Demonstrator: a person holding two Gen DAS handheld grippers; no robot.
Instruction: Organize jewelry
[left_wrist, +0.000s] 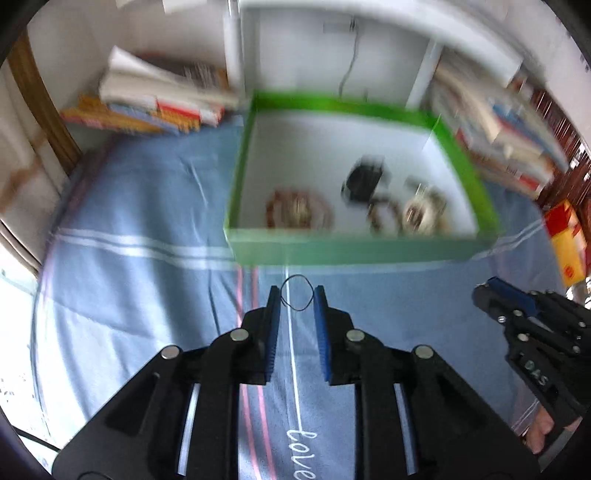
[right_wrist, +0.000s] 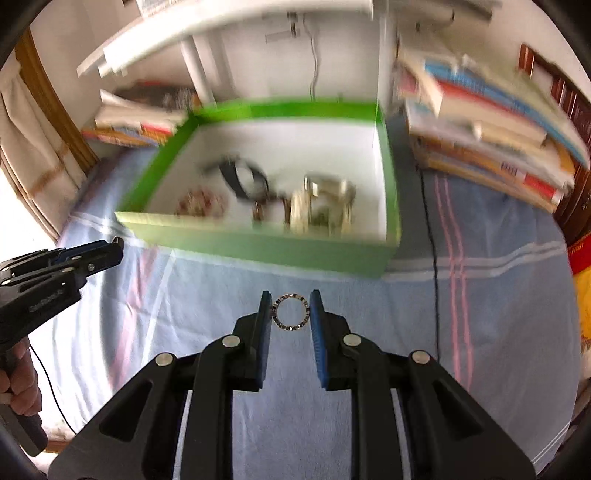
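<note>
My left gripper (left_wrist: 297, 299) is shut on a thin black loop (left_wrist: 295, 276), whose sides touch both blue pads, above the blue striped cloth (left_wrist: 147, 206). My right gripper (right_wrist: 290, 308) is shut on a small beaded ring bracelet (right_wrist: 290, 295) held between its pads. Just beyond both stands a green box (left_wrist: 354, 251) with a white inside. In it lie a reddish beaded bracelet (left_wrist: 297, 212), a black strap-like piece (left_wrist: 364, 181) and pale bracelets (left_wrist: 421, 214). The right gripper's tip (left_wrist: 484, 291) also shows in the left wrist view, the left gripper's tip (right_wrist: 118, 247) in the right wrist view.
Stacks of books lie left (left_wrist: 159, 99) and right (right_wrist: 491, 122) of the box, against white shelving (right_wrist: 229, 22). A yellow and red package (left_wrist: 567, 243) sits at the right edge. A thin black cable (right_wrist: 432, 240) runs over the cloth. A person's hand (right_wrist: 20, 384) grips the left handle.
</note>
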